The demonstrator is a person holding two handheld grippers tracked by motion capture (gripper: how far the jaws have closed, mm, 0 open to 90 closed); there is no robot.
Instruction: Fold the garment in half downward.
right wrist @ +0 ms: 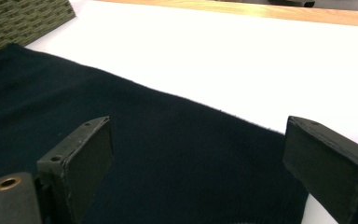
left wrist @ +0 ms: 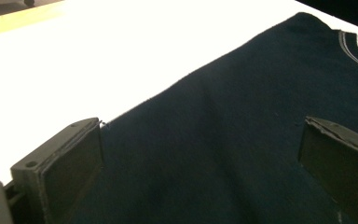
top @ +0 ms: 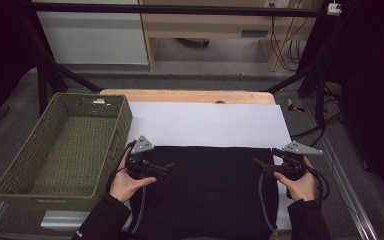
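Observation:
A dark navy garment [top: 210, 190] lies flat on a white sheet [top: 210, 125] at the near side of the table. My left gripper [top: 167, 166] hovers over the garment's left edge, held in a hand, its jaws pointing right. In the left gripper view the jaws [left wrist: 200, 158] stand wide apart above the cloth [left wrist: 242, 116] with nothing between them; a pale-striped collar edge [left wrist: 354, 46] shows far off. My right gripper [top: 256, 162] is at the garment's right edge, pointing left. Its jaws [right wrist: 196, 158] are likewise open over the cloth [right wrist: 74, 102], gripping nothing.
A green woven basket [top: 45, 200] stands at the table's left, empty, close beside my left hand; its wall shows in the right gripper view [right wrist: 23, 18]. The wooden table edge [top: 190, 96] lies beyond the sheet. Black frame bars [top: 320, 75] and cables stand at the right.

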